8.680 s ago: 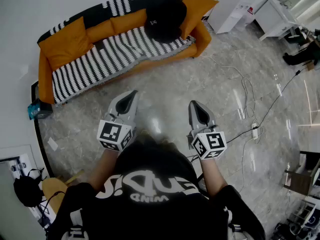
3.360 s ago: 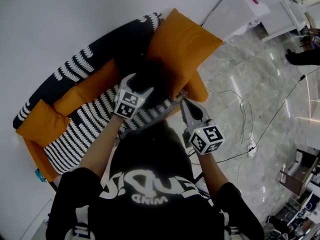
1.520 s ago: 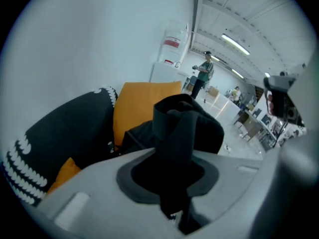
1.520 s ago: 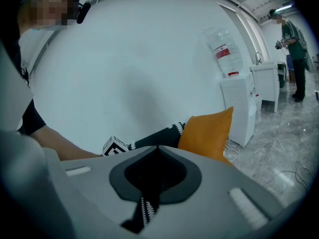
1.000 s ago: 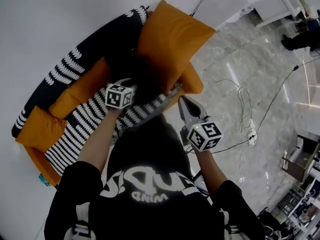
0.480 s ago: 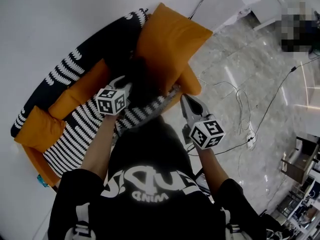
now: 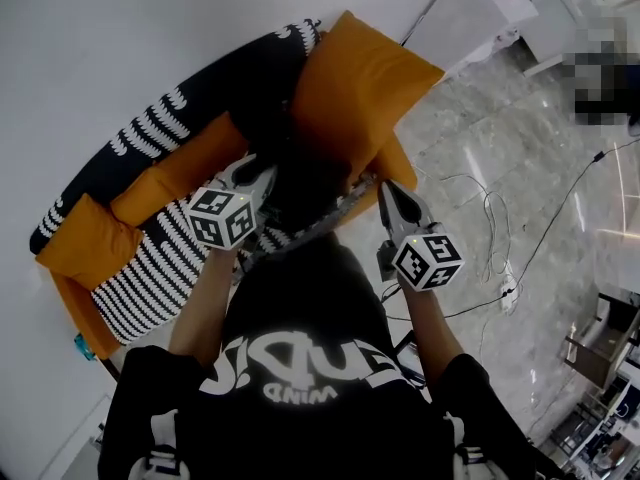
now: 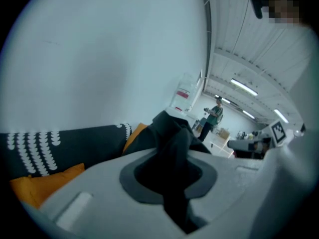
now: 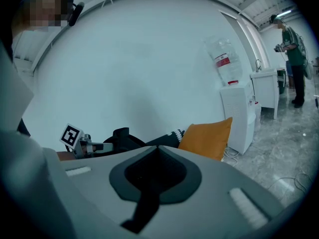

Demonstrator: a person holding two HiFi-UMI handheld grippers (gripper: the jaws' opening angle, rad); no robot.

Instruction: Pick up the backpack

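Backpack (image 7: 308, 183), black, at sofa (image 7: 82, 320) end, up against big orange cushion (image 7: 365, 88). My left gripper (image 7: 266, 174): fingers narrow, pinched on backpack fabric, cloth bunched btw pads and hanging below. My right gripper (image 7: 392, 196): fingers together, nothing in them, just beside backpack; contact unclear.

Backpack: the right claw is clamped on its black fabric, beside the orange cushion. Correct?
No. The left claw is clamped on the black fabric of the backpack, beside the orange cushion; the left gripper view shows it. The right claw grips nothing.
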